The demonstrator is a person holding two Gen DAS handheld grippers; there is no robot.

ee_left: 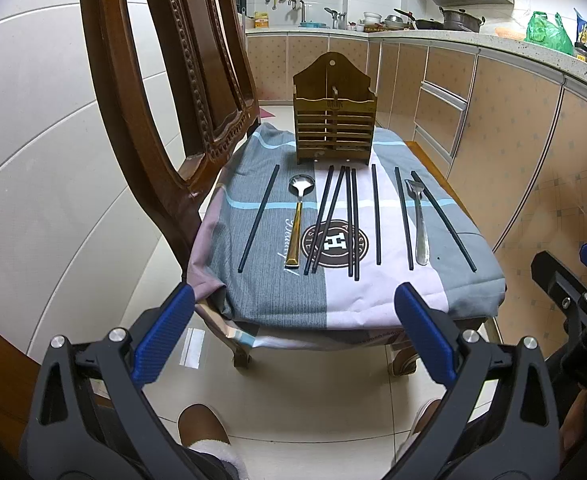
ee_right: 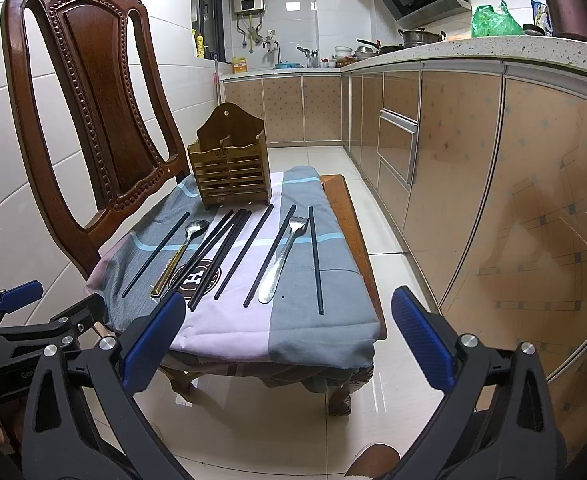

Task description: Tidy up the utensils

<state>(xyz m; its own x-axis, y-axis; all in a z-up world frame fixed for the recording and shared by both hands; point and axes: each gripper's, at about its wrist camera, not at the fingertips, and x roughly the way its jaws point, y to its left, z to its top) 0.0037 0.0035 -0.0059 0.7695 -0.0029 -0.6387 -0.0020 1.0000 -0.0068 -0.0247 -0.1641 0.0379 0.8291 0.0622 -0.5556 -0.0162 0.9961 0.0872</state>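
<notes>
A wooden slatted utensil holder (ee_left: 332,114) (ee_right: 229,166) stands upright at the back of a cloth-covered chair seat (ee_left: 373,288) (ee_right: 293,332). In front of it lie several black chopsticks (ee_left: 376,214) (ee_right: 244,251), a spoon with a gold handle (ee_left: 298,220) (ee_right: 181,254) and a silver fork (ee_left: 419,220) (ee_right: 283,258). My left gripper (ee_left: 293,320) is open and empty, held before the seat's front edge. My right gripper (ee_right: 287,326) is open and empty too, near the front edge; it also shows in the left wrist view (ee_left: 577,276).
The carved wooden chair back (ee_left: 165,80) (ee_right: 89,112) rises on the left. Kitchen cabinets (ee_left: 513,140) (ee_right: 473,168) and a cluttered counter (ee_right: 493,46) run along the right. Glossy tiled floor (ee_left: 313,392) lies below. The person's knees (ee_left: 201,424) show at the bottom.
</notes>
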